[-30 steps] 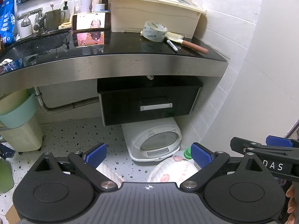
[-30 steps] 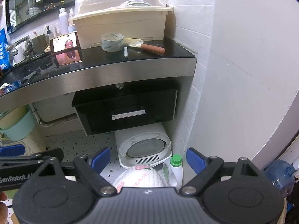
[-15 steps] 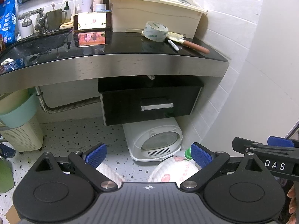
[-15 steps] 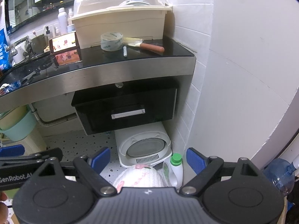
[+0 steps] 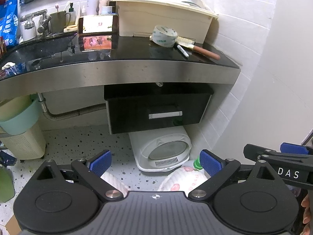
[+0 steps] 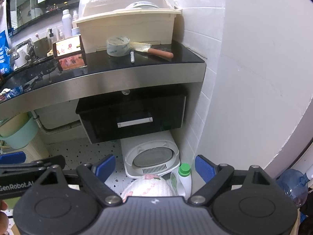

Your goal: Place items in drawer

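From the left wrist we see our left gripper (image 5: pixel 155 162) spread wide and empty, the closed black drawer (image 5: pixel 158 110) beneath the counter (image 5: pixel 117 72). From the right wrist, our right gripper (image 6: pixel 154 168) likewise gapes empty; tape roll (image 6: pixel 118 45), pen (image 6: pixel 132 56) and brush (image 6: pixel 151 50) lie together on the counter above the drawer

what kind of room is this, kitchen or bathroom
Hard to say for sure; it looks like a home washroom or utility corner, possibly doubling as a kitchen. A tap with toiletry bottles behind the black counter, a covered dish rack on it, and a litter box under the drawer.
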The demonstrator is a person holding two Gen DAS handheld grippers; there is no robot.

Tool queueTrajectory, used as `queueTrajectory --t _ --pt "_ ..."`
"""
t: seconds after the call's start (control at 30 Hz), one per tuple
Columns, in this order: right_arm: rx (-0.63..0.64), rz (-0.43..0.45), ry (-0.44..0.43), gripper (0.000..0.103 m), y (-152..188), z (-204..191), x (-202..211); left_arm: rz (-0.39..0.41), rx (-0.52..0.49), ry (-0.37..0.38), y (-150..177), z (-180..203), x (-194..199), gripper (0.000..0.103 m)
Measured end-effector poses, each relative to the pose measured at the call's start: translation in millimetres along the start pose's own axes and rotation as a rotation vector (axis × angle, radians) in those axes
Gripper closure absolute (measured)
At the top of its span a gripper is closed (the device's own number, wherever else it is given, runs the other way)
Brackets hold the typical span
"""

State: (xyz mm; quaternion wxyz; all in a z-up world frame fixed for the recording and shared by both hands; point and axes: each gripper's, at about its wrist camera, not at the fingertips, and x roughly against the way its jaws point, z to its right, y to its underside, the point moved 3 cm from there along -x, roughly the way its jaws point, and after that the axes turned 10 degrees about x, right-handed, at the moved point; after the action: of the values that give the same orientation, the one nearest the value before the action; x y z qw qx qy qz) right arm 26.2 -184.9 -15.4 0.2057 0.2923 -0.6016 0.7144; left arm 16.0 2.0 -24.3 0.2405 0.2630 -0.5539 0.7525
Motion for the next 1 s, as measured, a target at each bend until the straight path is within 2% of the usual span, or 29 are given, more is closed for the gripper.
queueTrajectory --t 0.47,0.87,1.0 --pt "0.025 0.023 0.019 0.015 -1 -4 3 -0.002 0.014 -0.008 2 -5 -1 0.006" --pt "0.038 0.013 -0.004 0.015 -4 -10 -8 -0.004 0.013 -0.021 4 -11 -8 0.006" --pt "0.054 0.035 0.024 0.015 -8 -8 -19 -0.005 0.012 -0.026 5 -13 -10 0.005"
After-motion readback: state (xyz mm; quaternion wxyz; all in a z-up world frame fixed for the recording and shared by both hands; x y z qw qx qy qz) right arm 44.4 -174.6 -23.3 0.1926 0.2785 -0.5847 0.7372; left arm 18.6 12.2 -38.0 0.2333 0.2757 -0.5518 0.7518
